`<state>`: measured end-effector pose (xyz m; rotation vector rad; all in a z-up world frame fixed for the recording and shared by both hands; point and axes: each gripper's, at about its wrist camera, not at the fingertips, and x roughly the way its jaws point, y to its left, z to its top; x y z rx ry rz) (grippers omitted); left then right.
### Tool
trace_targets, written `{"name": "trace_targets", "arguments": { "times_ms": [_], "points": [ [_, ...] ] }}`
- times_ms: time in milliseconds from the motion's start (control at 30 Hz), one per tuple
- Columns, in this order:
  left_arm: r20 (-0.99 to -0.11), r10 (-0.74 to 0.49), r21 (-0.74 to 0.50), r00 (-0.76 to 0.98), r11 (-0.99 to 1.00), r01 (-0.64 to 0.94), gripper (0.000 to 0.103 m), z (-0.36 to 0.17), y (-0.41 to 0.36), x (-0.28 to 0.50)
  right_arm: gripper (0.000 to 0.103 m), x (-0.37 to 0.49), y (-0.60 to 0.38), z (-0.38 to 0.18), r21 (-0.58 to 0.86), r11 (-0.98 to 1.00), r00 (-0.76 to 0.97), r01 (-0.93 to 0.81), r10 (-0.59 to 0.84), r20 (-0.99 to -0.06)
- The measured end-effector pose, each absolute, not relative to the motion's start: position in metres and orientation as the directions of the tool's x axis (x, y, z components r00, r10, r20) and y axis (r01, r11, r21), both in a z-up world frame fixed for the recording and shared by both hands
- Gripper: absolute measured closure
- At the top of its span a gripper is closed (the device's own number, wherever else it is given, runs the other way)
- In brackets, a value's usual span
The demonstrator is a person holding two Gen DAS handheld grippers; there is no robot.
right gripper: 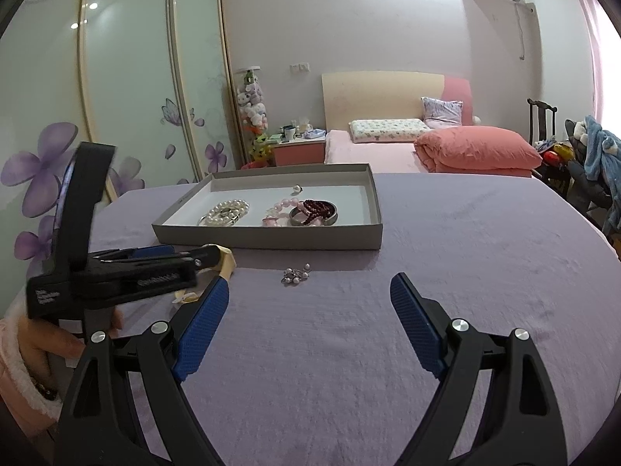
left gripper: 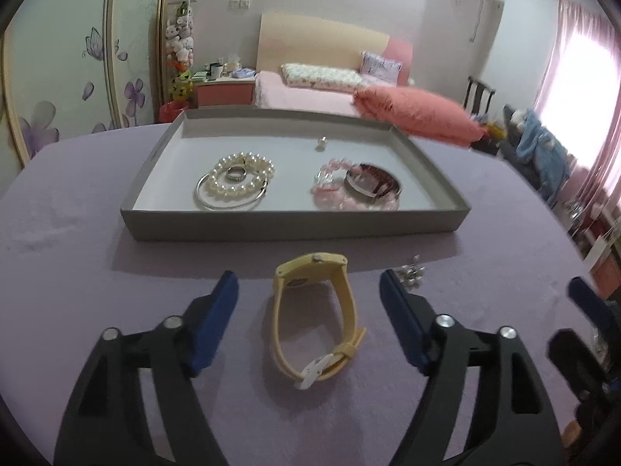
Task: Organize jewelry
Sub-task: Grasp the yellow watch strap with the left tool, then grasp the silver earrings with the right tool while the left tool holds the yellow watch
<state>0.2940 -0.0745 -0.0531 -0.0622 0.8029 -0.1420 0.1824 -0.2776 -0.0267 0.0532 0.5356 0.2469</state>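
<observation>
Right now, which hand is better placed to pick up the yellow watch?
Left. The left gripper has its open jaws on either side of the yellow watch on the purple cloth. The right gripper points at bare cloth, nearer the small pearl cluster.

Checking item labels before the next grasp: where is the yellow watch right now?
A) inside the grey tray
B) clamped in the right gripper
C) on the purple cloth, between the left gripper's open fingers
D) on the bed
C: the yellow watch lies on the purple cloth in front of the grey tray, between the left gripper's spread fingers, which do not touch it.
</observation>
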Motion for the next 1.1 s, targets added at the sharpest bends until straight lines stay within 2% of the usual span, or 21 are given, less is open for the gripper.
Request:
{"name": "trace_targets", "arguments": {
  "times_ms": [100, 133, 200, 267, 400, 600, 1000, 1033, 1100],
  "points": [
    [-0.748, -0.120, -0.081, 0.653, 0.993, 0.089, 0.028, -0.065, -0.078, 0.302, 0.018, 0.182, -0.278, -0.026, 0.115, 0.969, 0.831, -0.220, 0.247, -0.498],
    [-0.758, -0.117, -0.077, 0.641, 0.993, 0.090, 0.042, -0.069, -0.078, 0.304, 0.018, 0.183, -0.278, -0.026, 0.114, 0.969, 0.831, -0.219, 0.247, -0.498],
    [-0.763, -0.165, -0.119, 0.624, 0.986, 0.114, 0.060, -0.074, -0.076, 0.306, 0.018, 0.183, -0.278, -0.026, 0.116, 0.969, 0.831, -0.218, 0.246, -0.499],
    [-0.754, -0.164, -0.126, 0.636, 0.987, 0.105, 0.064, -0.070, -0.071, 0.303, 0.018, 0.184, -0.277, -0.027, 0.117, 0.969, 0.830, -0.216, 0.245, -0.501],
    [-0.715, -0.184, -0.169, 0.675, 0.982, 0.088, 0.064, -0.058, -0.053, 0.293, 0.018, 0.188, -0.276, -0.028, 0.125, 0.968, 0.825, -0.216, 0.250, -0.508],
    [-0.674, -0.152, -0.198, 0.723, 0.980, 0.021, 0.064, -0.043, -0.016, 0.279, 0.018, 0.194, -0.271, -0.030, 0.129, 0.966, 0.815, -0.226, 0.260, -0.518],
    [-0.643, -0.107, -0.234, 0.759, 0.970, -0.062, 0.064, -0.040, 0.025, 0.280, 0.018, 0.204, -0.255, -0.034, 0.111, 0.964, 0.794, -0.240, 0.261, -0.549],
    [-0.640, -0.105, -0.235, 0.761, 0.970, -0.063, 0.064, -0.040, 0.026, 0.281, 0.019, 0.205, -0.254, -0.035, 0.109, 0.964, 0.791, -0.241, 0.261, -0.553],
    [-0.629, -0.098, -0.235, 0.771, 0.970, -0.068, 0.064, -0.040, 0.028, 0.280, 0.029, 0.210, -0.250, -0.037, 0.095, 0.964, 0.780, -0.248, 0.257, -0.571]
  ]
}}
